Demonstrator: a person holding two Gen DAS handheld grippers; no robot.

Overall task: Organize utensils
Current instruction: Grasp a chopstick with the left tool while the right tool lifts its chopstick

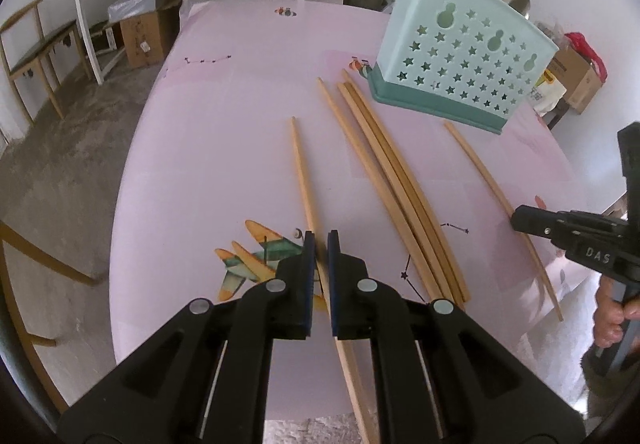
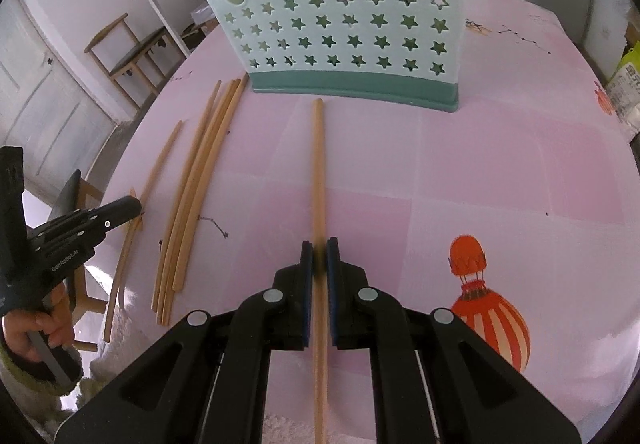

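Left wrist view is showing my left gripper [image 1: 321, 240] pointing down at the pink table [image 1: 224, 147], and its jaws are clamping on one wooden chopstick [image 1: 301, 171] that is running from between the pads away toward the far side of the table. Its near part is lying across the airplane drawing [image 1: 252, 260]. Just to the right, a bundle of four chopsticks [image 1: 384, 179] is lying together on the cloth, and their far tips are reaching close to the mint holder with star holes [image 1: 460, 55], which is standing upright on a darker green base. Further right, my right gripper [image 1: 520, 219] is closing on another chopstick [image 1: 480, 167], and my right hand [image 1: 612, 318] is gripping the handle. In the right wrist view, my right gripper [image 2: 320, 250] is clamping on this single chopstick [image 2: 318, 163], whose far tip is ending just before the holder [image 2: 344, 23]. On the left side there, my left gripper [image 2: 134, 205] is sitting on its own chopstick [image 2: 160, 159], and the bundle [image 2: 196, 187] is lying between the two. An orange balloon drawing [image 2: 480, 292] is printed on the cloth at the right.
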